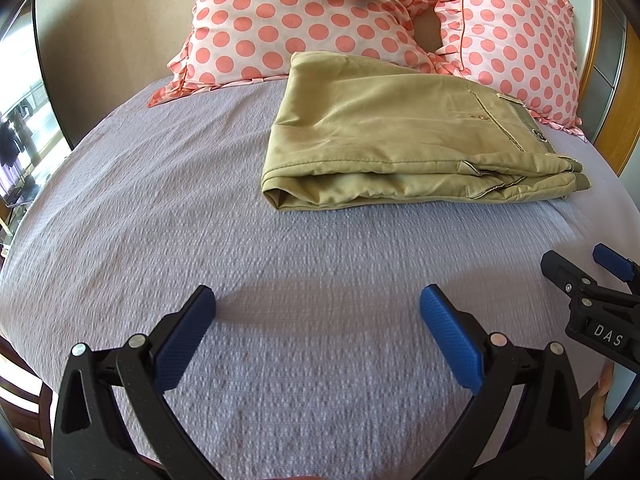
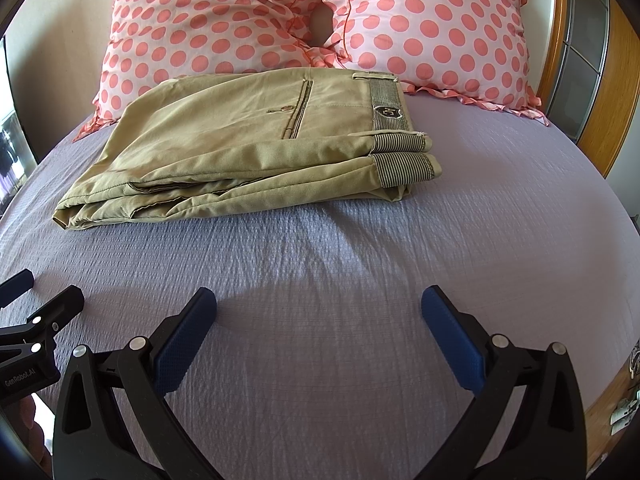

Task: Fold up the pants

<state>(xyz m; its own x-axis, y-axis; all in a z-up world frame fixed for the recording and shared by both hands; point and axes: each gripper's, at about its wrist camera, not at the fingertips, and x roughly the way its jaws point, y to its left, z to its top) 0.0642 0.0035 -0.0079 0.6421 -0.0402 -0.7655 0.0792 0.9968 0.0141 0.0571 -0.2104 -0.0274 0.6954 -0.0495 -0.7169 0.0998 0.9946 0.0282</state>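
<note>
Khaki pants [image 1: 384, 132] lie folded into a flat stack on the lilac bedspread [image 1: 200, 220], just in front of the pillows; the striped waistband and cuffs face right [image 2: 400, 148]. The pants also show in the right wrist view [image 2: 240, 148]. My left gripper [image 1: 318, 312] is open and empty, hovering over the bedspread well short of the pants. My right gripper [image 2: 319, 312] is open and empty too, over the bedspread [image 2: 360, 280] in front of the pants. Each gripper shows at the edge of the other's view: the right gripper [image 1: 592, 280], the left gripper [image 2: 36, 304].
Two white pillows with pink dots [image 1: 304, 20] [image 2: 432, 28] lean at the head of the bed behind the pants. A wooden frame [image 2: 616, 92] runs along the right. A window [image 1: 20, 120] is at the left.
</note>
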